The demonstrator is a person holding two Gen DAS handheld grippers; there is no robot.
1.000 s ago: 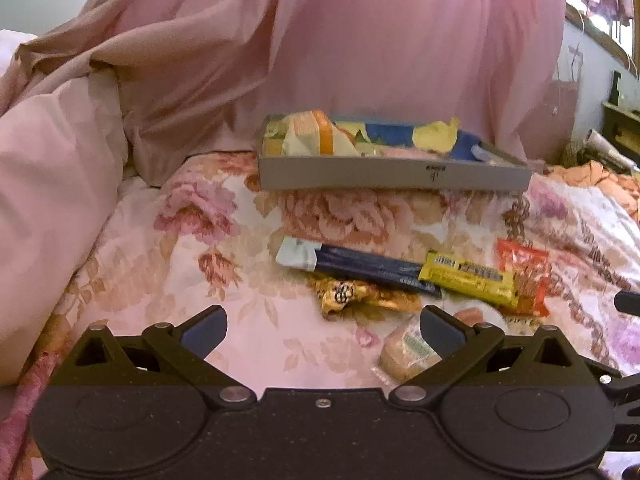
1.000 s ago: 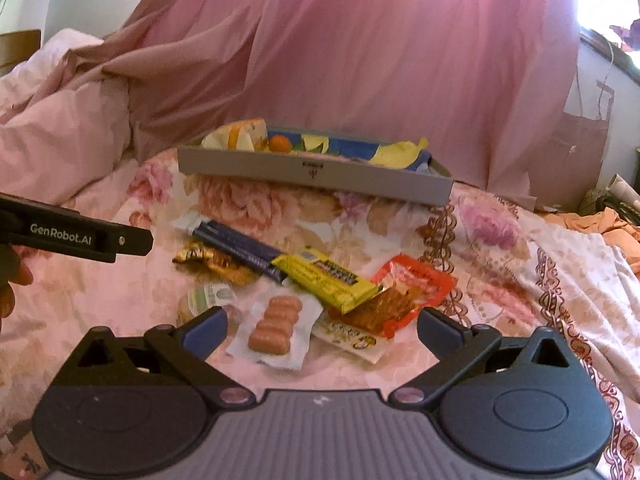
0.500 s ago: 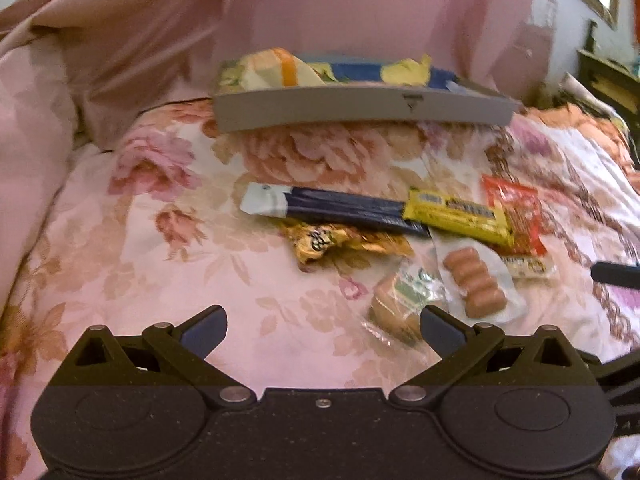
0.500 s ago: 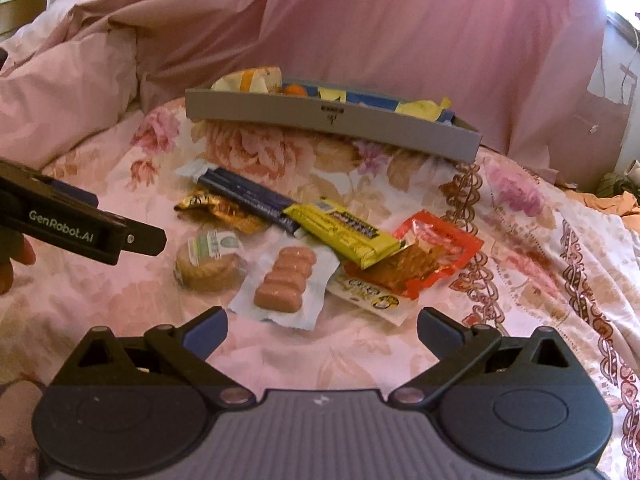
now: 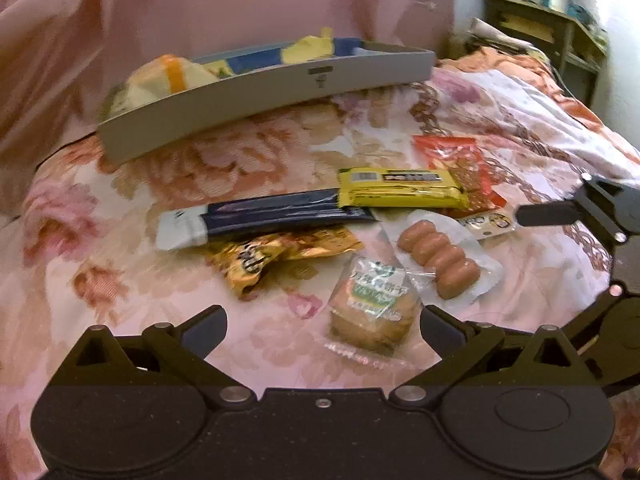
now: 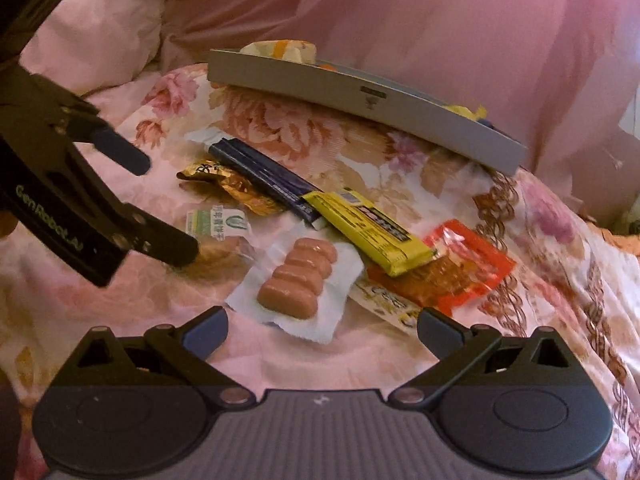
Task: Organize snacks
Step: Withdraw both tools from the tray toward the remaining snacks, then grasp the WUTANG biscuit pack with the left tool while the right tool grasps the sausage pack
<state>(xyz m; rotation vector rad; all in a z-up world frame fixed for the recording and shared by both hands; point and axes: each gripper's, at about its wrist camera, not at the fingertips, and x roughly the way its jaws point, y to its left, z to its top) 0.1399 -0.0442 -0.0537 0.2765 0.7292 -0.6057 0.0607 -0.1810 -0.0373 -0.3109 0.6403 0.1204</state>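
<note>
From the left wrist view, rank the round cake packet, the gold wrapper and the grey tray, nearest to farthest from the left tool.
1. Round cake packet, just ahead of the left tool, toward its right finger.
2. Gold wrapper, farther ahead, centre.
3. Grey tray, at the back.

A: Lighting? Both views warm, pink cast, soft daylight. Brightest patch top right in left wrist view, at the white wall [image 5: 624,40]; small blown spot top right in right wrist view.

B: Shadows?

A: Weak, short, under the snack packs. Glare on the sausage pack [image 5: 440,260] film.

B: Sharpness?

A: Motion blur on the grey tray [image 5: 260,84], worse twd edges. Fisheye bends its rim; dark vignette in corners. Left gripper [image 6: 160,204] soft, close to lens.
</note>
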